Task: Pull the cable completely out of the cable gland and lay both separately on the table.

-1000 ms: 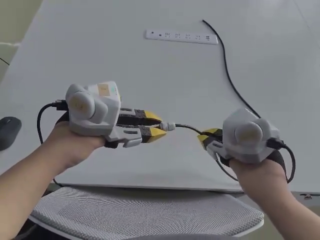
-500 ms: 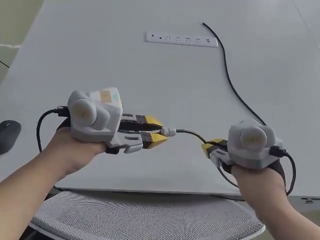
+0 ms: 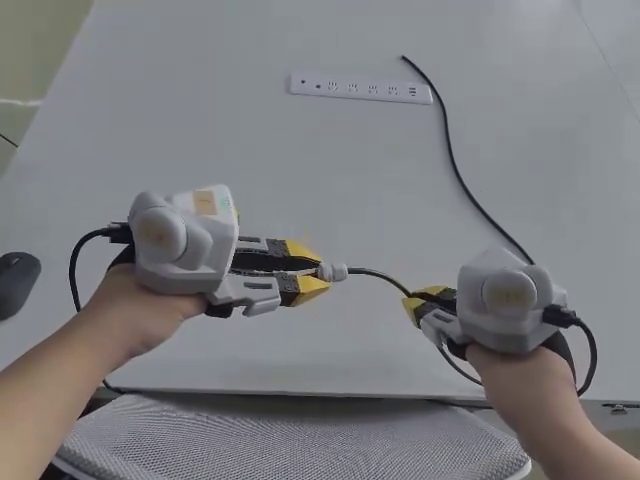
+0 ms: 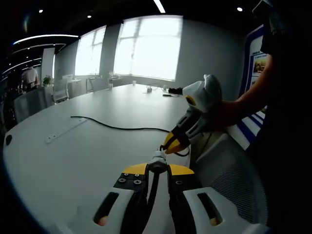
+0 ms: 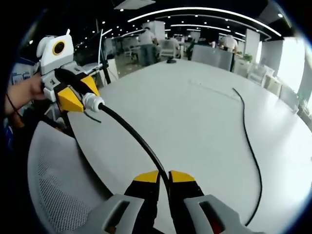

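The cable point(image 3: 375, 273) is black and goes into the small white cable gland point(image 3: 335, 271), so the two are not apart yet. Both are held up in the air over the near edge of the white table point(image 3: 250, 150). The left gripper point(image 3: 310, 272) has its yellow tips pressed together on the cable gland. In the left gripper view a bit of black cable runs back between its jaws. The right gripper point(image 3: 414, 300) pinches the cable a little way from the gland. The cable bends in a soft curve between the two grippers. Far back on the table lie a white power strip point(image 3: 360, 88) and a long black cord point(image 3: 455, 150). A dark mouse point(image 3: 15, 272) sits at the left side.
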